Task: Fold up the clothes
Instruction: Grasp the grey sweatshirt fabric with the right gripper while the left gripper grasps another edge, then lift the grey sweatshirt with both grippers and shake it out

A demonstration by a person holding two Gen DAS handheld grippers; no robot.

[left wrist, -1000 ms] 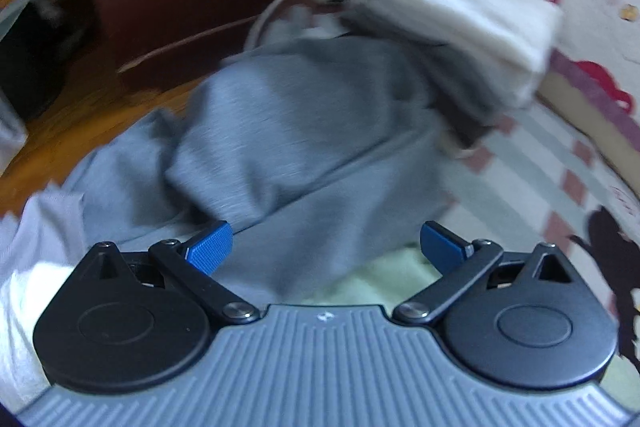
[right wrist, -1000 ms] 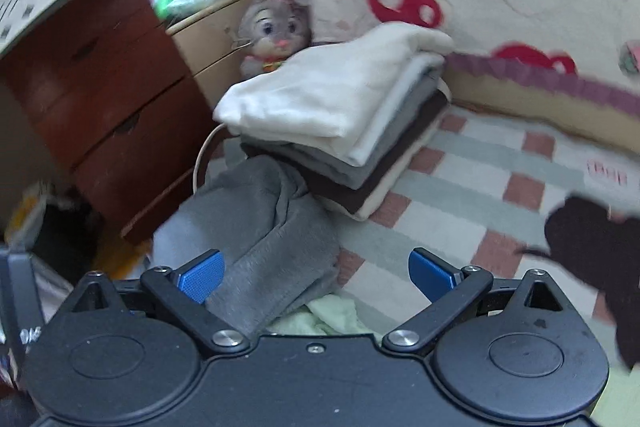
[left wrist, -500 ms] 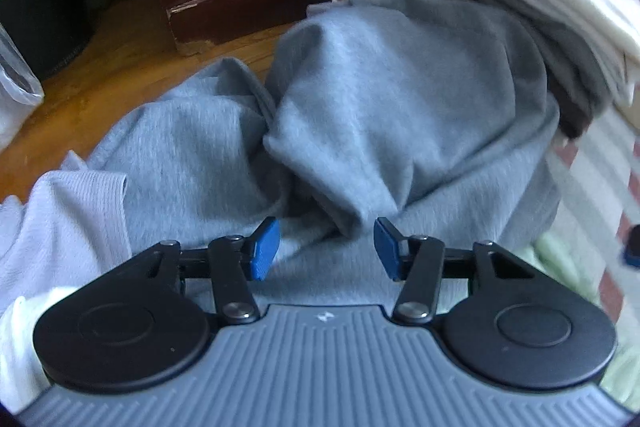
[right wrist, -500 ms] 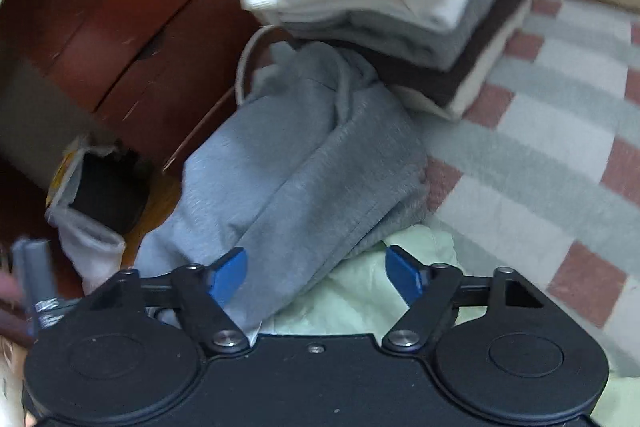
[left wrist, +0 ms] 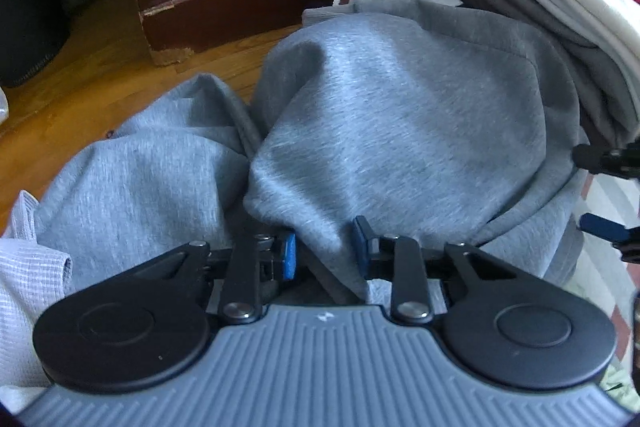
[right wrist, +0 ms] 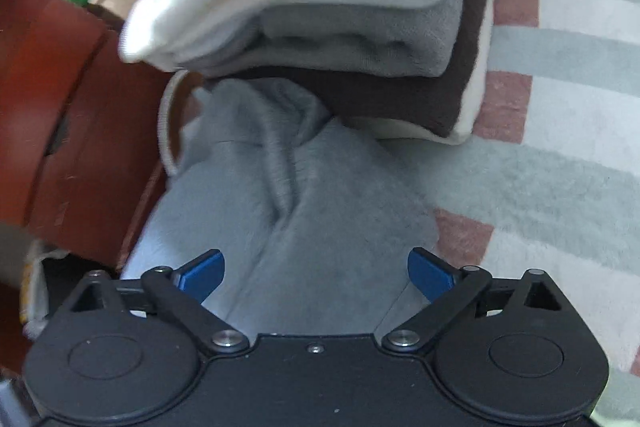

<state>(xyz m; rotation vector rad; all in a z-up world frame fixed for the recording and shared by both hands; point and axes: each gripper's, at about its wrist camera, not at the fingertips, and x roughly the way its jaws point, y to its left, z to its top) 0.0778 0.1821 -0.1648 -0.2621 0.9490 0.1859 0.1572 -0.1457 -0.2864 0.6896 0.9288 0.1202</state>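
Left gripper pinches a fold of the gray sweatshirt, its blue pads narrowed onto the cloth. Right gripper hangs spread wide above the same sweatshirt, not touching it. The sweatshirt lies crumpled on the checked blanket, its far edge against the stack of folded clothes.

We saw the grey sweatshirt lying crumpled and bunched, one end against a neat folded stack of white, grey and brown clothes.
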